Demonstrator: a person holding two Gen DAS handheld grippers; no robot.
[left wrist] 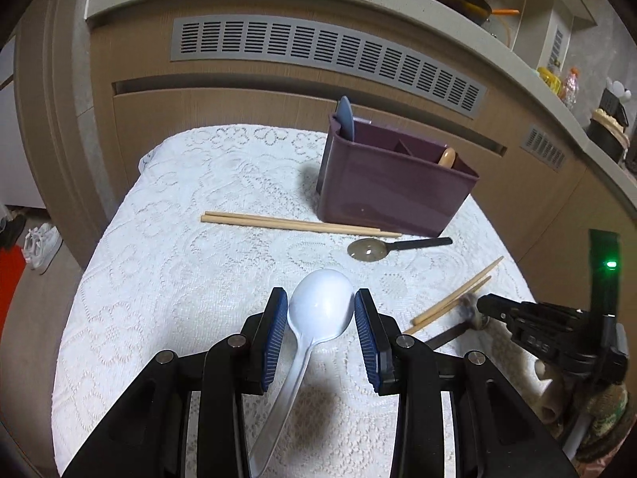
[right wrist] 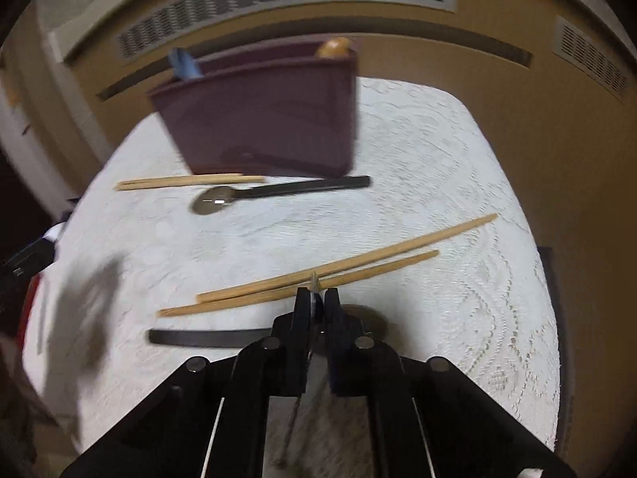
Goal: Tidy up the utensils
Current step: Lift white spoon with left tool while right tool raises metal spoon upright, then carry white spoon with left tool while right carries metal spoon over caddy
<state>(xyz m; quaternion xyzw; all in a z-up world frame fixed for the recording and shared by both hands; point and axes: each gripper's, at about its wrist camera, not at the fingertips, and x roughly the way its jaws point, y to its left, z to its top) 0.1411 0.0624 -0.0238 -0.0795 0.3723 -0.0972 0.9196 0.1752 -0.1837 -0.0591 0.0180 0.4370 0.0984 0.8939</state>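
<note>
**White spoon lifted, second spoon just gripped**

The left tongs (left wrist: 320, 310) stand partly closed around the white spoon's (left wrist: 318, 306) bowl, held clear of the surface (left wrist: 159, 279) on the near side of the purple caddy (left wrist: 392, 195), probably for carrying to one of its compartments. The right tongs (right wrist: 317, 298) are pressed shut, seemingly on a dark-handled spoon (right wrist: 207, 337) lying just nearer than a crossed chopstick pair (right wrist: 346, 271). Another pair (left wrist: 294, 223) and a second dark spoon (left wrist: 368, 250) lie against the caddy's front, still unsorted. Inside it already stand a blue utensil (left wrist: 345, 117) and a wooden one (left wrist: 447, 157).
</note>
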